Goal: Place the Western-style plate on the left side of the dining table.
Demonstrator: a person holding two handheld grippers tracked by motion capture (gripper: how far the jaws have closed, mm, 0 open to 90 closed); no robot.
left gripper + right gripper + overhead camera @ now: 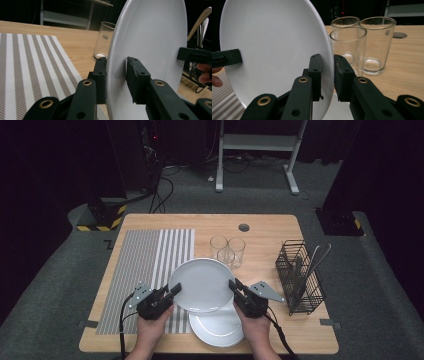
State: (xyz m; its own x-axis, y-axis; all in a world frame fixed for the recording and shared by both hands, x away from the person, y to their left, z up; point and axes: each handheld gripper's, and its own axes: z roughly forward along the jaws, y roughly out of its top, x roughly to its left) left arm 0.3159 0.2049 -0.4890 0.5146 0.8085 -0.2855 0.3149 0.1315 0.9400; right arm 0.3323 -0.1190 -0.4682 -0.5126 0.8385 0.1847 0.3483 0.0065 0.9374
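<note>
Black jaws of the left gripper pinch the rim of a white plate, one jaw on each face, and in the right gripper view the right gripper has its jaws clamped the same way on the opposite rim. From above, the left gripper and the right gripper hold this plate between them, lifted over the near middle of the worktop, a hand behind each. Directly below and slightly nearer the front edge lies a second white plate, flat on the wood and partly covered by the raised one. Beyond the held plate, toward the middle of the worktop, three clear glasses stand upright and empty, bunched together and touching or nearly so. Near the right edge stands a black wire basket with several metal utensils leaning upright in it, handles pointing up; which kinds they are is hard to tell. A striped grey-and-white placemat covers the left part of the worktop, running from near the back edge to near the front. Grey carpet surrounds the worktop, the room behind is dark, and a white metal frame stands on the floor farther back.
</note>
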